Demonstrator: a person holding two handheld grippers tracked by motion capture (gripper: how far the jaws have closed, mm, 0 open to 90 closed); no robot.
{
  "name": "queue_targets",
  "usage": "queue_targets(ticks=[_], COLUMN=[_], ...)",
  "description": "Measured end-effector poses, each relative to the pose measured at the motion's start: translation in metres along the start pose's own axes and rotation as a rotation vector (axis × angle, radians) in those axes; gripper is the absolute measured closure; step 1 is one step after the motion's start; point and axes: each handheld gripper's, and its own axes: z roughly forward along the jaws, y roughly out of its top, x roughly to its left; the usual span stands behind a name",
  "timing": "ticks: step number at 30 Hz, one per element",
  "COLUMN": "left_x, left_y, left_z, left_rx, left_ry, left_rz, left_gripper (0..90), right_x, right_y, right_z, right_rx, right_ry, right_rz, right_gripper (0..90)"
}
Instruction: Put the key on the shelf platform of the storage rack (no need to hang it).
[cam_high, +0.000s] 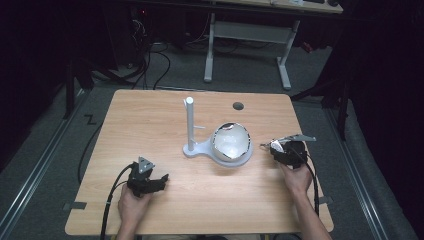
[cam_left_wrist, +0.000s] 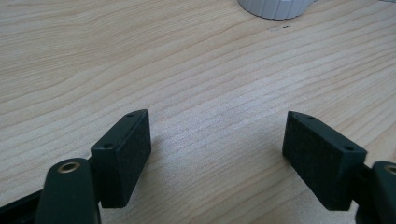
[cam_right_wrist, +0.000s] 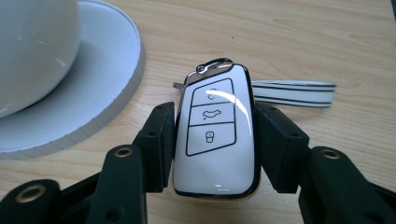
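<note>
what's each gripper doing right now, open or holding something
left gripper: open, nothing between its jaws
right gripper: shut on the white car key fob

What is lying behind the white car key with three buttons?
Behind the white car key, a white strap with dark edges lies on the light wooden table. Where the strap joins the key's metal ring is covered.

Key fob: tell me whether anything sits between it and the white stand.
Nothing visible does. The key fob is clamped in the right gripper beside the stand's round base, with bare table between them.
</note>
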Motion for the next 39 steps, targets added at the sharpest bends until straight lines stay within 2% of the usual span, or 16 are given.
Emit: queue_targets(ticks=[17,25,30,39], left_x=[0.000,0.000,0.000,0.000], left_y=[0.000,0.000,0.000,0.000], left_z=[0.000,0.000,0.000,0.000], left_rx=[0.000,0.000,0.001,0.000], left_ry=[0.002,0.001,0.001,0.002], left_rz=[0.000,0.001,0.001,0.001], left_gripper=[24.1,24.0,24.1,24.1], right_x=[-0.001,0.003,0.006,0.017], right_y=[0.002,0.001,0.000,-0.004], right_z=[-0.036,-0.052,-0.063,-0.089], right_rx=[-0.093,-0.120,-0.142,-0.182], right_ry=[0.052,0.065,0.087,0.135], right_rz=[0.001,-0.018,-0.017,-0.049], right_gripper=[50.8,50.8,50.8,50.7])
